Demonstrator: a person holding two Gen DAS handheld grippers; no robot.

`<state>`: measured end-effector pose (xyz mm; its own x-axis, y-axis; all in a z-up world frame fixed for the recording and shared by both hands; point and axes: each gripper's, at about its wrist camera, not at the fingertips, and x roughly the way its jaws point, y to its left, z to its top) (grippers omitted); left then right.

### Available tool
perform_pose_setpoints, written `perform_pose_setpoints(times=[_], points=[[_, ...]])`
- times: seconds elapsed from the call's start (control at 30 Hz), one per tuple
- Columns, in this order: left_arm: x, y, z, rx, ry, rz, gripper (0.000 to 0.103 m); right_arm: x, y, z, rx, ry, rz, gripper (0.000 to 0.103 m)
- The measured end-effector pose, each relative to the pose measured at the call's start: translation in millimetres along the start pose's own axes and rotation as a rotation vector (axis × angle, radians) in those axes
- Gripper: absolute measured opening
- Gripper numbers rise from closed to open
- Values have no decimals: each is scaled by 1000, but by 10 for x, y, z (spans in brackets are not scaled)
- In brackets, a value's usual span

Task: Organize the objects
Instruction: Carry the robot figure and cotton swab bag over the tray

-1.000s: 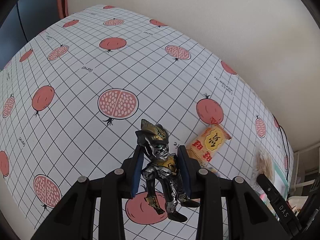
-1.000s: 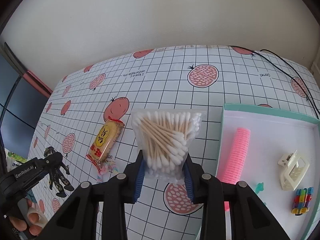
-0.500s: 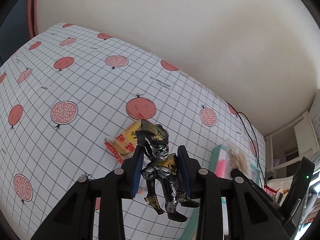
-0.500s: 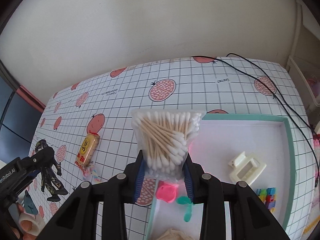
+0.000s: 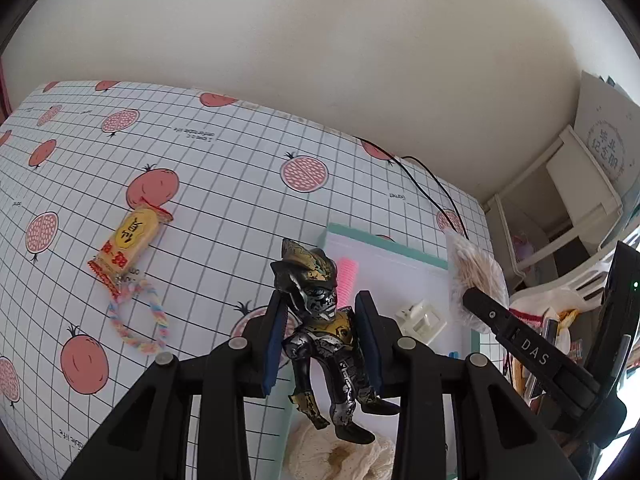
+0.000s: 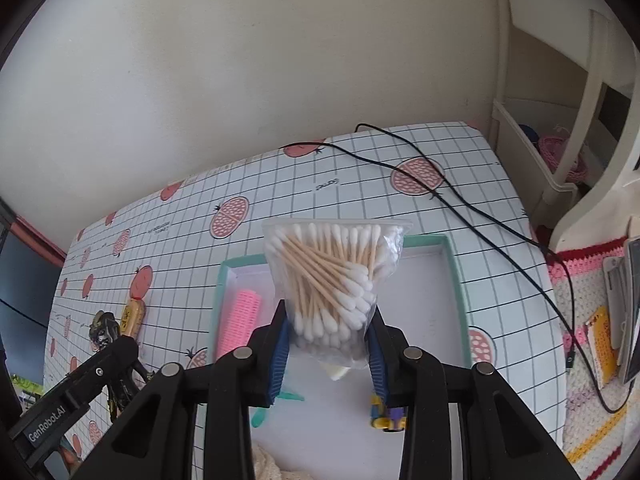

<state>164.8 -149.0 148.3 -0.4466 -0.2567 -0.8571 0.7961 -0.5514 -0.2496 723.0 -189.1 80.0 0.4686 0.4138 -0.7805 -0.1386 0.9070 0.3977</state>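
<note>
Right wrist view: my right tongs [image 6: 326, 344] clench the swab bag [image 6: 334, 280] over the tray [image 6: 456, 276]; left tongs [image 5: 320, 340] grip the figure [image 5: 324, 340]. I judge the slick bag could slip.

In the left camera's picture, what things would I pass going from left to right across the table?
Yellow snack packet → braided pastel loop → toy figure held in the tool → white hair clip → bag of cotton swabs.

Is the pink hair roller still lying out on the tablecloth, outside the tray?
No, the pink hair roller lies inside the teal-rimmed tray, along its left wall.
</note>
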Motion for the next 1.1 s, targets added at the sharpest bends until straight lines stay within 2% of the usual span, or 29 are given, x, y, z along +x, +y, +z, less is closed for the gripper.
perform_pose_setpoints(times=[0.2, 0.4, 0.57, 0.73, 1.1], points=[[156, -270, -140, 56, 41, -19, 36, -8, -327, -28, 45, 6, -41, 37], [322, -374, -257, 86, 84, -7, 36, 90, -520, -83, 87, 17, -56, 37], [461, -420, -336, 111, 114, 13, 36, 203, -535, -131, 69, 34, -103, 37], [606, -385, -411, 100, 158, 14, 36, 310, -582, -182, 79, 62, -106, 37], [756, -422, -495, 143, 186, 44, 36, 417, -515, -222, 31, 88, -139, 37]])
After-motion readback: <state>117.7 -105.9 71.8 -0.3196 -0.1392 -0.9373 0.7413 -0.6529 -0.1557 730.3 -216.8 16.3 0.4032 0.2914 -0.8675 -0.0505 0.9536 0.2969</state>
